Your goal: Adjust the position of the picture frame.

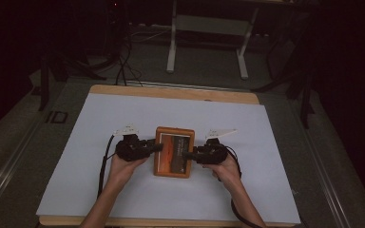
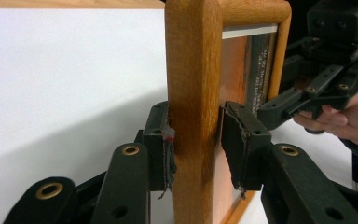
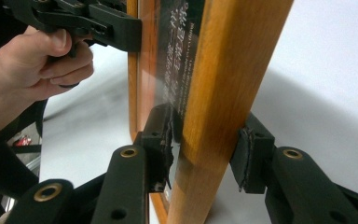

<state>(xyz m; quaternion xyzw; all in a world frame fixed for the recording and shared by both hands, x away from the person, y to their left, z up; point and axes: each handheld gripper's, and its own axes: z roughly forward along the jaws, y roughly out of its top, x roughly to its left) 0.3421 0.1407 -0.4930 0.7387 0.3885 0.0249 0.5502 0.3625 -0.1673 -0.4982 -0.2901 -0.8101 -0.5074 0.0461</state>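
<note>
A wooden picture frame with an orange-brown picture lies on the white sheet, between my two grippers. My left gripper comes in from the left. In the left gripper view its pads press on both faces of the frame's side rail, so it is shut on the frame. My right gripper reaches the opposite rail. In the right gripper view its pads stand on either side of that rail with a thin gap, so it is open around the rail.
A white sheet covers most of the wooden table. Beyond the table's far edge are dark floor, cables and a white-legged stand. A person's forearms enter from the bottom edge.
</note>
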